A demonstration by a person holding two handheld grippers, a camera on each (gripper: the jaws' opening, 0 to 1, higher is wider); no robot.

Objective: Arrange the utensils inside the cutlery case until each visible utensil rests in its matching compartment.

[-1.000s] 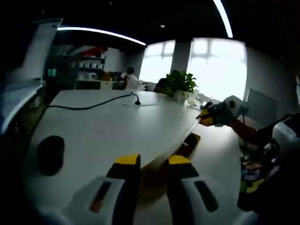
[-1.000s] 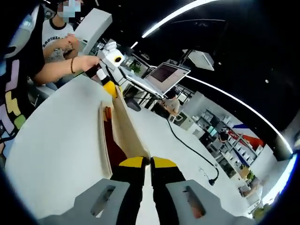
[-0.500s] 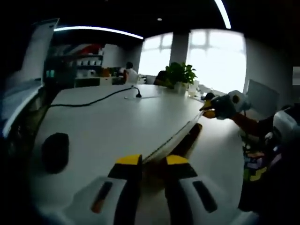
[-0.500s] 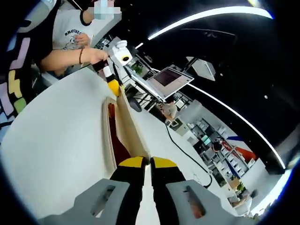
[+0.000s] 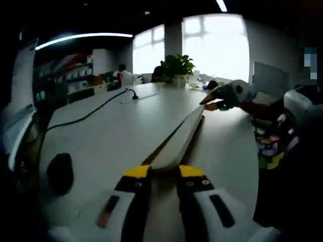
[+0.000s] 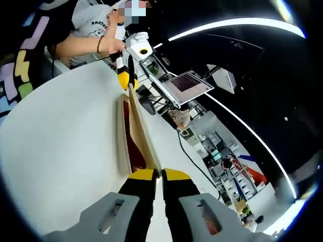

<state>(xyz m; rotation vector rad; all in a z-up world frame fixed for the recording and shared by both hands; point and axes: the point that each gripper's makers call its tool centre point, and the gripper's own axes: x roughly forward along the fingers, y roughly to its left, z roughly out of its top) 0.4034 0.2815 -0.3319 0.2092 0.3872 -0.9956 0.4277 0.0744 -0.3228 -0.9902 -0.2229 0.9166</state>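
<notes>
While the white table (image 5: 111, 136) bears it, the cutlery case (image 6: 126, 143) lies partly open, its pale lid (image 5: 176, 138) raised at both ends. Right gripper (image 6: 161, 175) jaws are pressed on one lid end; left gripper (image 5: 164, 171) jaws pinch the other. A black mouse (image 5: 59, 173) lies apart.

Dim, soft, fisheye-warped frames; blown-out window (image 5: 214, 48) glare, bright ceiling light strips (image 6: 237, 25).

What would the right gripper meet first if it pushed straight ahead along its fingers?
The right gripper is shut on the raised lid of the cutlery case, so it would drive along that lid toward the left gripper at the far end.
</notes>
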